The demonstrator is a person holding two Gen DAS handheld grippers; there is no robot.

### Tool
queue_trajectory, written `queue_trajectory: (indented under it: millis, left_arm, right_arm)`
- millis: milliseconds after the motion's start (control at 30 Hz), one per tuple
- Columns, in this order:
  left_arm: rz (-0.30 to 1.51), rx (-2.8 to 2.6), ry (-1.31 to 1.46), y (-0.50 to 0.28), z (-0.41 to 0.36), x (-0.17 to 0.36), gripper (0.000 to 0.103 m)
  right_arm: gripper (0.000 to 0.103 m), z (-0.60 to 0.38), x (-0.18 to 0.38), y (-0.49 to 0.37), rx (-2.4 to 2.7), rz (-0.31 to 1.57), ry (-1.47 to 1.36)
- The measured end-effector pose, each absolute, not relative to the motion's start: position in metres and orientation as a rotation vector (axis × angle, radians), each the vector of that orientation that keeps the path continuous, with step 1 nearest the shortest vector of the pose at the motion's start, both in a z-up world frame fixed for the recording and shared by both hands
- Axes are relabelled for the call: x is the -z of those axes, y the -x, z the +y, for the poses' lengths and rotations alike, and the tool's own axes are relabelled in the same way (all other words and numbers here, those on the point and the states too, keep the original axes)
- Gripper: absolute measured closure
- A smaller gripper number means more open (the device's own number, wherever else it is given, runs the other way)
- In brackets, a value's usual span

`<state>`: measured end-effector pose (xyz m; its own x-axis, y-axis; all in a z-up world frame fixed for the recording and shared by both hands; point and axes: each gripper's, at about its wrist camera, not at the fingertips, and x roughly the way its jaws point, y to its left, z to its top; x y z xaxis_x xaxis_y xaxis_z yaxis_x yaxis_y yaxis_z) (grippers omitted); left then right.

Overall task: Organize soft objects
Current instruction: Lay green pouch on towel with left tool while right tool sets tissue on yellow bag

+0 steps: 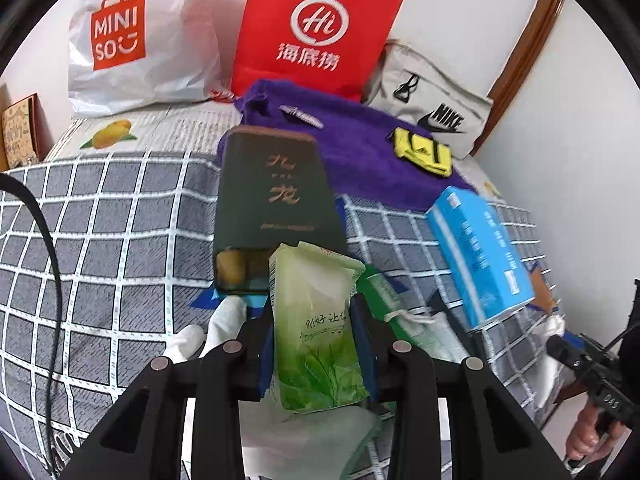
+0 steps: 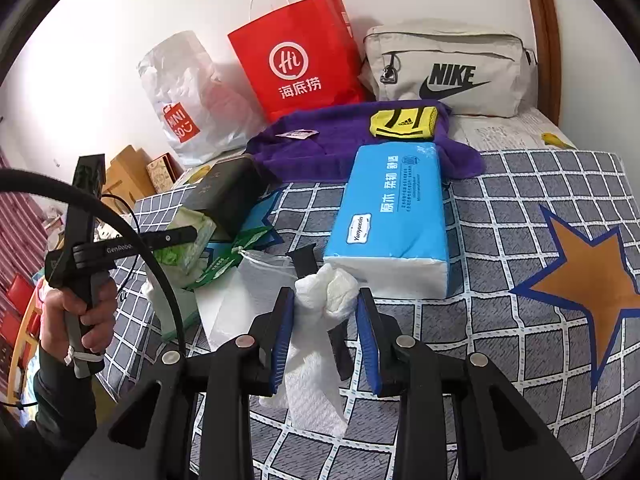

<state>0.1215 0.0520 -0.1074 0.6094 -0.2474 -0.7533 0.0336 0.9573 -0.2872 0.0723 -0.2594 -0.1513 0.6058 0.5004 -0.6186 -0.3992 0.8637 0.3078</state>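
**Two grips, two views: green pack left, white cloth right**

Left wrist view: the left hand-held gripper [image 1: 316, 344] is clamped on a green tissue pack [image 1: 316, 332], lower centre of frame, pads pressed against both its sides. Only here does the dark green box [image 1: 276, 208] show its gold lettering and open end, just beyond the pack. The right hand [image 1: 592, 436] appears at the lower right edge.

Right wrist view: the right hand-held gripper [image 2: 324, 320] pinches a crumpled white cloth [image 2: 324, 304], centre bottom, above the checked bedspread [image 2: 500, 340]. Only here do the orange star patch [image 2: 588, 292] at right and the whole Nike pouch [image 2: 448, 68] show. The left hand [image 2: 80, 320] grips its handle at left.

Count, both views:
- one blue tissue pack [image 2: 392, 208], lying flat beside the cloth
- one purple towel [image 2: 340, 136]
- one yellow folded garment [image 2: 404, 122] on the towel
- one red paper bag [image 2: 296, 56]
- one white Miniso bag [image 2: 188, 100]
- two hand-held grippers
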Motion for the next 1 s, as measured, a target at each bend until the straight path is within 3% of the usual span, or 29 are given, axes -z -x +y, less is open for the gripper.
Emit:
queue_trajectory:
  millis: [500, 1000]
  left_arm:
    - [0.853, 0.177, 0.238, -0.152, 0.050, 0.064, 0.070]
    - [0.897, 0.138, 0.223, -0.227, 0.055, 0.062, 0.070]
  right_arm:
    - [0.071, -0.256, 0.117, -0.097, -0.538, 0.729, -0.159]
    - [0.071, -0.252, 0.083, -0.181, -0.476, 0.730, -0.147]
